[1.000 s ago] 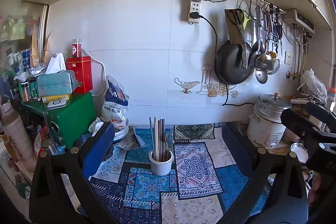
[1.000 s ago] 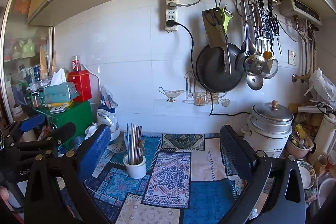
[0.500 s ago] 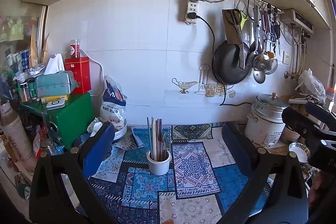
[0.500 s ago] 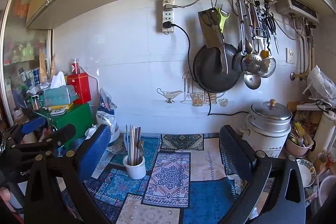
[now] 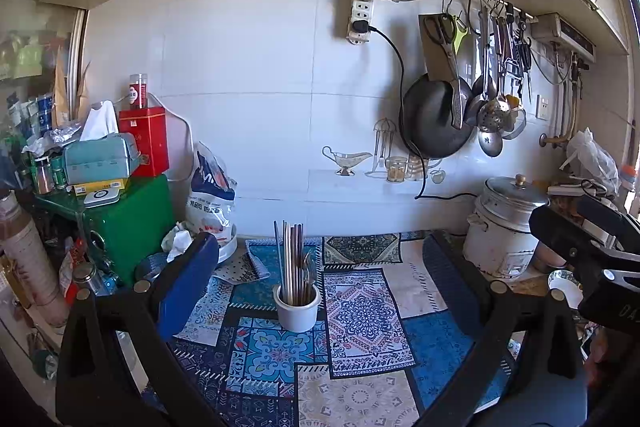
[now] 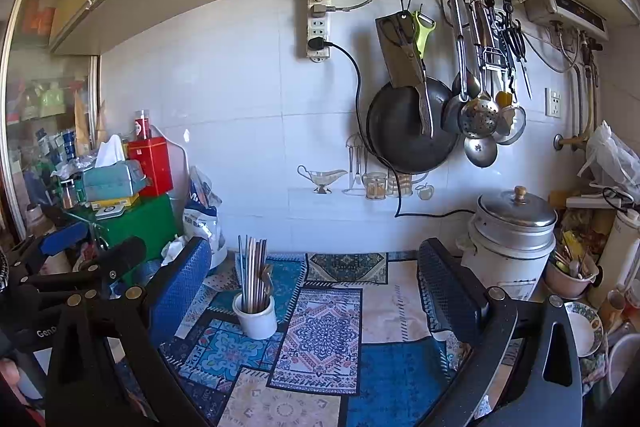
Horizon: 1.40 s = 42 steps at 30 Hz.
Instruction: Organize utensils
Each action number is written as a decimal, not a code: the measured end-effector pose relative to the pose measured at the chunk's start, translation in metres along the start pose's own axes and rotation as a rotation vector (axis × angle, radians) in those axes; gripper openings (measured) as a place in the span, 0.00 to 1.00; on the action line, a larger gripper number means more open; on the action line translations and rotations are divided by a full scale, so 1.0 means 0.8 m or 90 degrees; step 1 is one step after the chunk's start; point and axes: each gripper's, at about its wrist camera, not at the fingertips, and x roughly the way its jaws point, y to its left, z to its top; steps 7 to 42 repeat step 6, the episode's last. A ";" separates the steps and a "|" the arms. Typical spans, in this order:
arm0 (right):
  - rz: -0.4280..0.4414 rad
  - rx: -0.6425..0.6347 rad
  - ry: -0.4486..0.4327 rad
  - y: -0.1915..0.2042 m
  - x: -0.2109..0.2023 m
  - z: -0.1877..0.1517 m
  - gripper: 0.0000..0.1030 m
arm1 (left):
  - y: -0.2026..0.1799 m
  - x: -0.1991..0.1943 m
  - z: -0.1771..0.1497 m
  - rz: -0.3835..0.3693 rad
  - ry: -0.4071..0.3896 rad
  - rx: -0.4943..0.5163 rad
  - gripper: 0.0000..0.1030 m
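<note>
Since the earlier frames, both views have shifted only slightly: the white cup of chopsticks sits a little lower and more central in the left wrist view, and the wall fittings have drifted a little. Nearest the camera, the left gripper point(image 5: 316, 275) has its blue-padded fingers point(image 5: 188, 283) spread wide with nothing between them; the right gripper point(image 6: 314, 283) is likewise wide apart and empty, and each gripper shows at the edge of the other's view. Below them lies a patterned blue mat point(image 5: 360, 339) covering the counter. On the mat stands the white cup point(image 5: 298, 311), upright, holding a bundle of chopsticks point(image 5: 292, 259) that rise well above its rim; in the right wrist view the cup point(image 6: 256, 319) sits left of centre, just beside the left finger. Farther back, a white rice cooker point(image 6: 508, 243) with a metal lid stands at the right, and a green box point(image 5: 128, 223) topped with a tissue box point(image 5: 100, 155) and a red tin point(image 5: 146, 139) stands at the left. On the tiled wall hang a dark pan point(image 6: 408, 127), ladles point(image 6: 478, 115) and a power strip point(image 6: 318, 23).
</note>
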 end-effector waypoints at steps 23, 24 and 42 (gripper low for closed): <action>-0.002 0.003 0.013 -0.009 0.013 -0.004 1.00 | -0.007 0.015 -0.002 -0.001 0.012 0.003 0.99; -0.002 0.003 0.013 -0.009 0.013 -0.004 1.00 | -0.007 0.015 -0.002 -0.001 0.012 0.003 0.99; -0.002 0.003 0.013 -0.009 0.013 -0.004 1.00 | -0.007 0.015 -0.002 -0.001 0.012 0.003 0.99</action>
